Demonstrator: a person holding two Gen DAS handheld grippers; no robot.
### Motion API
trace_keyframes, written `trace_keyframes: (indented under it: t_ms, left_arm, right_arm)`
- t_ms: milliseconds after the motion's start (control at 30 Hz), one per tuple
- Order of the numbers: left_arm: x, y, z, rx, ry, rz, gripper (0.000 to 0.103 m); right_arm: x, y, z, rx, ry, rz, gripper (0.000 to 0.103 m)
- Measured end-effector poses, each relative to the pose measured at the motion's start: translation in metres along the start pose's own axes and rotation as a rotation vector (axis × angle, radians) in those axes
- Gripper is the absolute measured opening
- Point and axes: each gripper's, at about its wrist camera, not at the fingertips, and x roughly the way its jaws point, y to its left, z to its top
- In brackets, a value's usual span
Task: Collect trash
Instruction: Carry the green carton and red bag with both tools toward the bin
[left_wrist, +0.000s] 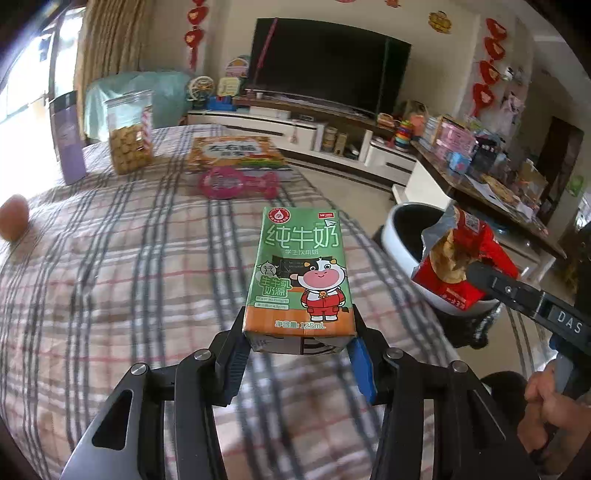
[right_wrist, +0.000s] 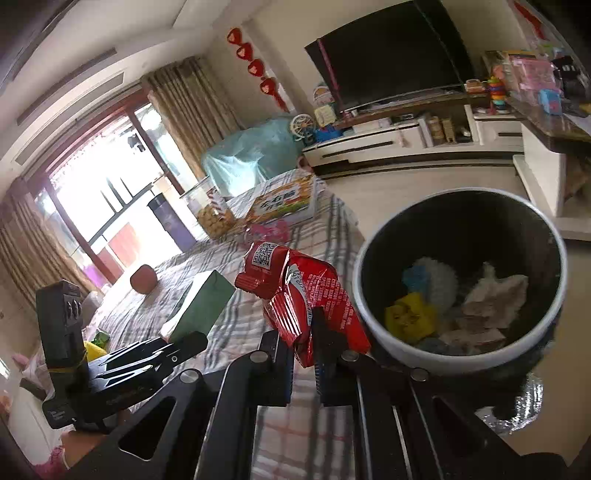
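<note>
A small green cardboard milk carton (left_wrist: 301, 273) is clamped upright between the half-spread left fingers (left_wrist: 299, 356) above the checked worktop cloth (left_wrist: 129, 280). A crumpled red foil snack wrapper (right_wrist: 306, 295) is pinched by the nearly closed right fingers (right_wrist: 304, 360), just beside the white-rimmed round bin (right_wrist: 369, 325) holding rubbish.

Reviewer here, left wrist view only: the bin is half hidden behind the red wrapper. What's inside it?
Observer: The bin already holds trash: crumpled paper and something yellow.
Operator: Is the red wrapper over the bin yet?
Observer: Not in the right wrist view; it sits beside the rim, above the checked cloth.
Operator: How is it held?
Observer: The right gripper has its jaws shut on the wrapper's lower end; a QR code faces up.
</note>
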Motion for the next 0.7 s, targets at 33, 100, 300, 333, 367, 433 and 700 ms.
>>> trace_keyframes:
  t_ms: [33, 100, 300, 333, 367, 433, 700]
  left_arm:
    - [0.001, -0.003, 0.001, 0.010, 0.001, -0.003, 0.047]
    - [0.006, -0.009, 0.005, 0.025, 0.004, -0.014, 0.047]
    - [0.017, -0.031, 0.013, 0.071, 0.007, -0.050, 0.047]
    - [0.020, -0.035, 0.014, 0.079, 0.006, -0.055, 0.047]
    - [0.022, -0.037, 0.016, 0.088, 0.006, -0.061, 0.047]
    - [0.026, -0.045, 0.018, 0.104, 0.005, -0.070, 0.047]
    - [0.043, -0.065, 0.029, 0.152, 0.010, -0.095, 0.047]
  right_arm:
    - [-0.003, -0.004, 0.000, 0.006, -0.006, -0.007, 0.008]
    - [-0.007, -0.010, 0.001, 0.017, -0.015, -0.015, 0.008]
    - [-0.023, -0.032, 0.005, 0.053, -0.050, -0.054, 0.008]
    - [-0.026, -0.036, 0.006, 0.059, -0.057, -0.064, 0.008]
    - [-0.028, -0.039, 0.007, 0.062, -0.061, -0.070, 0.008]
    - [-0.033, -0.047, 0.007, 0.072, -0.070, -0.087, 0.008]
    - [-0.041, -0.065, 0.012, 0.090, -0.076, -0.124, 0.008]
